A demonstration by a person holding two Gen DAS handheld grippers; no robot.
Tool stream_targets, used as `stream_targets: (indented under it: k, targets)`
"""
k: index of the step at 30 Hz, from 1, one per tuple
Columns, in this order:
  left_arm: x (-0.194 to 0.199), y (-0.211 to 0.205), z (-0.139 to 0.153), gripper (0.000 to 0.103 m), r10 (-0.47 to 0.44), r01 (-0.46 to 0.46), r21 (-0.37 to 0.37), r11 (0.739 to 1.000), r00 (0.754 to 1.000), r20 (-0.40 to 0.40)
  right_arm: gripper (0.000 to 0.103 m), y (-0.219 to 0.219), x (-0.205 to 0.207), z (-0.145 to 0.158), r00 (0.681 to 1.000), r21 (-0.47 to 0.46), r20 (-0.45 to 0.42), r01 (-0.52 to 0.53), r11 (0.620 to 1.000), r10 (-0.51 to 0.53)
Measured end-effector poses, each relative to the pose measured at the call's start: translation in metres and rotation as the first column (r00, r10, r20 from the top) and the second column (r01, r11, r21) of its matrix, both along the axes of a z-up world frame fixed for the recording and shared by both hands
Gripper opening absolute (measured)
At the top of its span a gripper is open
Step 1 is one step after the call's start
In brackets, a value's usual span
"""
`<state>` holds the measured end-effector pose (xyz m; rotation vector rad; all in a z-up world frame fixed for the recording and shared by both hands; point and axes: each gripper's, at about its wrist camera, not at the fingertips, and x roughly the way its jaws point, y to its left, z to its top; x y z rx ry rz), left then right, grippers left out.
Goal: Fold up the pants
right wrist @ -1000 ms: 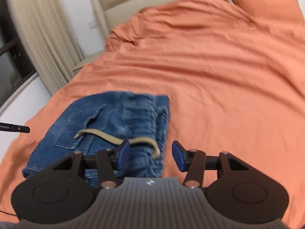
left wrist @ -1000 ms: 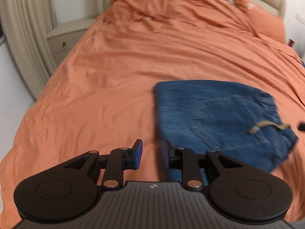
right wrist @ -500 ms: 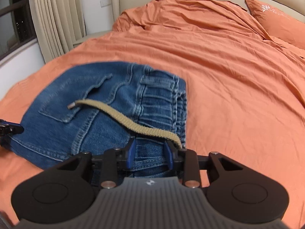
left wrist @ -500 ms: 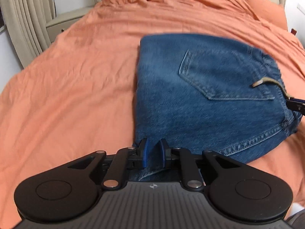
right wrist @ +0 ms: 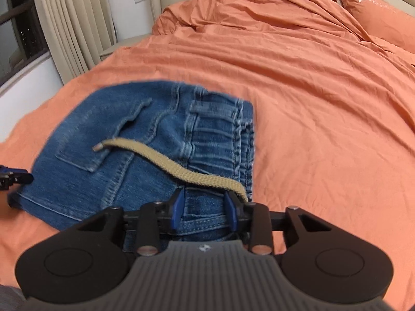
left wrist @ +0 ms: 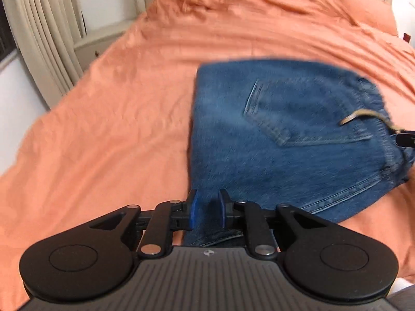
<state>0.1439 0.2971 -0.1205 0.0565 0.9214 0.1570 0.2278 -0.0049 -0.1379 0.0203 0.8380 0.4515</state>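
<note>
Blue denim pants [left wrist: 285,134], folded into a compact stack, lie on the orange bed sheet [left wrist: 103,129]. A back pocket faces up and a tan drawstring [right wrist: 166,159] trails across the waistband. My left gripper [left wrist: 207,211] is shut on the near left edge of the pants. My right gripper [right wrist: 205,211] is shut on the near waistband end of the pants [right wrist: 145,140]. The tip of the other gripper shows at the edge of each view, my right gripper [left wrist: 406,138] and my left gripper [right wrist: 13,178].
The bed carries a rumpled orange duvet [right wrist: 259,7] and an orange pillow [right wrist: 376,7] by the beige headboard. Beige curtains [right wrist: 72,26], a window [right wrist: 15,20] and a bedside cabinet [left wrist: 98,44] stand to the left.
Both grippers came down from above the bed, closed on the near edges of the pants and still hold them. The pants now sit a little farther off in the left wrist view.
</note>
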Motion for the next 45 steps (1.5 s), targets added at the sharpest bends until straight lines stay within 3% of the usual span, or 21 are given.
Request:
stream_targets:
  k: [4, 9, 14, 16, 18, 19, 23, 26, 29, 37, 40, 45]
  targets:
    - [-0.019, -0.016, 0.048, 0.021, -0.022, 0.02, 0.038, 0.999, 0.997, 0.07, 0.051, -0.007, -0.014, 0.041, 1.0, 0.01, 0.027, -0.008, 1.0, 0.008]
    - [-0.053, -0.035, 0.13, 0.026, -0.05, 0.03, 0.111, 0.993, 0.982, 0.184, 0.076, -0.02, -0.047, 0.109, 0.994, 0.017, 0.108, -0.032, 0.999, 0.03]
    - [-0.093, -0.062, 0.197, 0.033, -0.054, 0.006, 0.171, 0.985, 0.96, 0.276, 0.081, -0.043, -0.095, 0.17, 0.977, 0.071, 0.213, -0.043, 0.997, 0.027]
    - [-0.112, -0.076, 0.214, 0.045, -0.062, 0.003, 0.181, 0.984, 0.944, 0.325, 0.081, -0.051, -0.116, 0.187, 0.97, 0.081, 0.242, -0.037, 0.996, 0.016]
    - [-0.129, -0.09, 0.223, 0.073, -0.064, 0.001, 0.172, 0.985, 0.93, 0.361, 0.082, -0.058, -0.138, 0.197, 0.966, 0.093, 0.26, -0.03, 0.995, 0.005]
    - [-0.136, -0.097, 0.225, 0.076, -0.063, 0.002, 0.159, 0.987, 0.924, 0.378, 0.081, -0.061, -0.15, 0.2, 0.964, 0.098, 0.266, -0.023, 0.995, -0.004]
    - [-0.163, -0.126, 0.219, 0.096, -0.036, -0.024, 0.125, 0.992, 0.889, 0.457, 0.082, -0.068, -0.192, 0.204, 0.957, 0.109, 0.286, 0.007, 0.994, -0.038]
    - [-0.178, -0.149, 0.203, 0.097, -0.03, -0.036, 0.128, 0.991, 0.875, 0.484, 0.082, -0.072, -0.223, 0.197, 0.946, 0.131, 0.312, 0.046, 0.99, -0.085]
    - [-0.183, -0.159, 0.18, 0.097, 0.033, -0.084, 0.079, 0.993, 0.865, 0.5, 0.082, -0.067, -0.244, 0.184, 0.942, 0.114, 0.315, 0.084, 0.99, -0.116]
    - [-0.166, -0.149, 0.111, 0.098, 0.176, -0.194, 0.006, 0.981, 0.9, 0.399, 0.082, -0.044, -0.256, 0.133, 0.94, 0.107, 0.304, 0.126, 0.986, -0.153]
    - [-0.16, -0.147, 0.093, 0.098, 0.185, -0.192, -0.017, 0.981, 0.91, 0.371, 0.082, -0.03, -0.249, 0.113, 0.948, 0.077, 0.288, 0.121, 0.99, -0.138]
    - [-0.151, -0.146, 0.067, 0.098, 0.172, -0.176, -0.018, 0.984, 0.926, 0.335, 0.082, -0.015, -0.235, 0.085, 0.926, 0.048, 0.304, 0.22, 0.974, -0.224]
